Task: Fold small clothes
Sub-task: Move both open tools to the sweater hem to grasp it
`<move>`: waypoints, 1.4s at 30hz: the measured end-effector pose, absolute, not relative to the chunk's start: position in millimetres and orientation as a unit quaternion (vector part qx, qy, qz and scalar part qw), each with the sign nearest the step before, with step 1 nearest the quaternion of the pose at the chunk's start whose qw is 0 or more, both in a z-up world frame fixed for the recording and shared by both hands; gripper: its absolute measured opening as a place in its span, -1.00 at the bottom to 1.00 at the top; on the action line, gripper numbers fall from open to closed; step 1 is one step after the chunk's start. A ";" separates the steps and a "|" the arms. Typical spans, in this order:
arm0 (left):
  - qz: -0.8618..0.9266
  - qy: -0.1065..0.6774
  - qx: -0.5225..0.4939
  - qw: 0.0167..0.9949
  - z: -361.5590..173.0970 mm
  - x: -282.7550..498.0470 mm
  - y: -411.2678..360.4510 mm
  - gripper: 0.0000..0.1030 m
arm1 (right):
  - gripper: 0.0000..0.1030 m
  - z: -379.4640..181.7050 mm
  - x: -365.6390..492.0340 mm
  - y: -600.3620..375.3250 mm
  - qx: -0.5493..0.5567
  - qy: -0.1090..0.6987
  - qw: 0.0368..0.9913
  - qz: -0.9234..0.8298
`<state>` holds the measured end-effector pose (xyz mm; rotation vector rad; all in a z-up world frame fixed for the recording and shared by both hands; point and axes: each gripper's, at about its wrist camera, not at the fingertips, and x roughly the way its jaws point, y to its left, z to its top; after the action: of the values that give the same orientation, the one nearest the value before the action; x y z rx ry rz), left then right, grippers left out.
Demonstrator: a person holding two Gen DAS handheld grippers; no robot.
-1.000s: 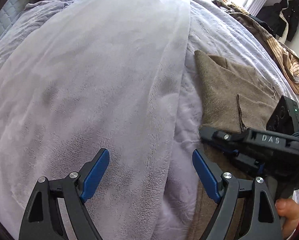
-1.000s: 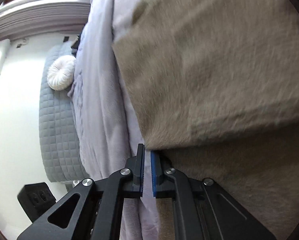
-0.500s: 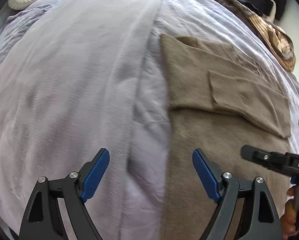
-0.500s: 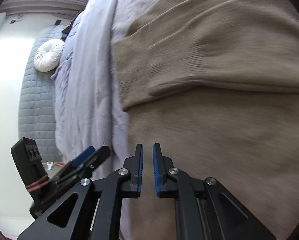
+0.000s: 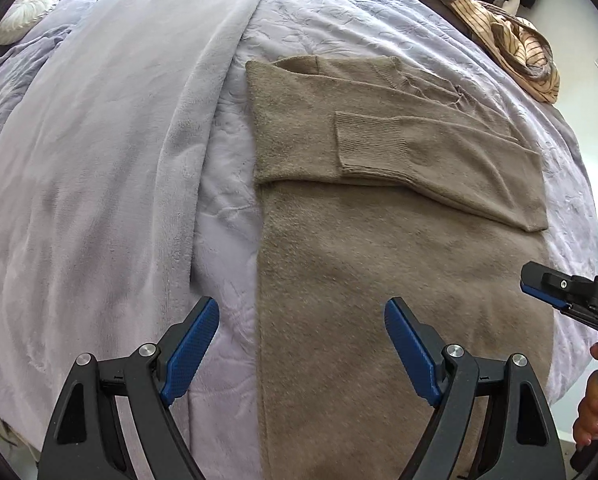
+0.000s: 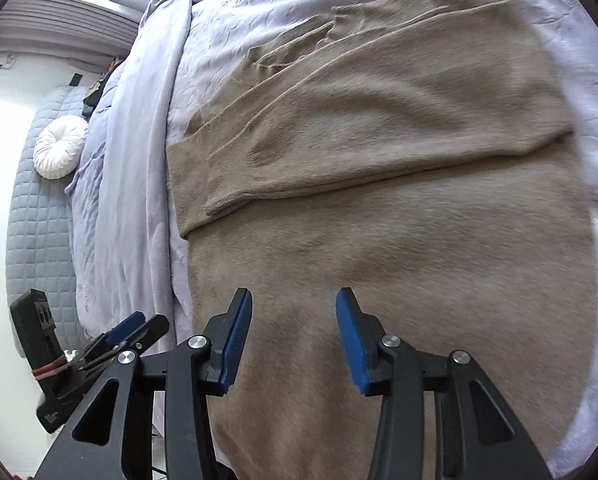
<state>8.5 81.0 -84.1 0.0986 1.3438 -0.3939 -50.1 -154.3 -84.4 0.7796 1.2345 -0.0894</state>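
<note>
- Partly folded, the tan sweater [image 5: 379, 240] lies flat on the bed [image 5: 283, 12], one sleeve [image 5: 439, 160] laid across its chest; the body fold remains, I judge.
- Left tool [image 5: 301, 344] hangs wide open above the sweater's left edge, empty.
- Right tool [image 6: 293, 336] is opening over the sweater, nothing between its jaws.
- Bare bedspread rings the sweater; the striped garment [image 5: 511, 40] lies well beyond its collar.

We see open bedspread [image 5: 227, 184] left of the sweater [image 5: 379, 280]; piled clothes [image 5: 511, 40] crowd its far right edge.
</note>
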 end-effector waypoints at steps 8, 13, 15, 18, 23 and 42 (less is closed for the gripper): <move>-0.188 0.603 0.066 0.773 -66.2 -1.9 77.3 1.00 | 0.14 -69.7 -72.3 -160.5 0.350 0.564 0.746 -0.058; -0.193 0.607 0.077 0.767 -61.0 -6.6 79.0 1.00 | 0.38 -61.6 -82.6 -161.9 0.348 0.560 0.748 -0.074; -0.188 0.611 0.076 0.765 -59.9 -8.0 81.4 1.00 | 0.38 -57.1 -86.5 -161.2 0.346 0.558 0.750 -0.078; -0.173 0.610 0.096 0.767 -62.5 -11.8 86.5 1.00 | 0.38 -52.5 -92.3 -159.8 0.346 0.555 0.752 -0.087; -0.188 0.630 0.096 0.747 -76.7 -16.6 97.7 1.00 | 0.38 -50.0 -103.2 -154.7 0.346 0.551 0.751 -0.111; -0.211 0.671 0.098 0.704 -113.1 -58.6 123.3 1.00 | 0.38 -81.0 -170.4 -159.8 0.361 0.577 0.713 -0.166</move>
<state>-58.6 123.3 -113.1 0.2189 1.4912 -0.4697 -170.4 -159.8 -81.0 0.7998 1.2794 -0.3672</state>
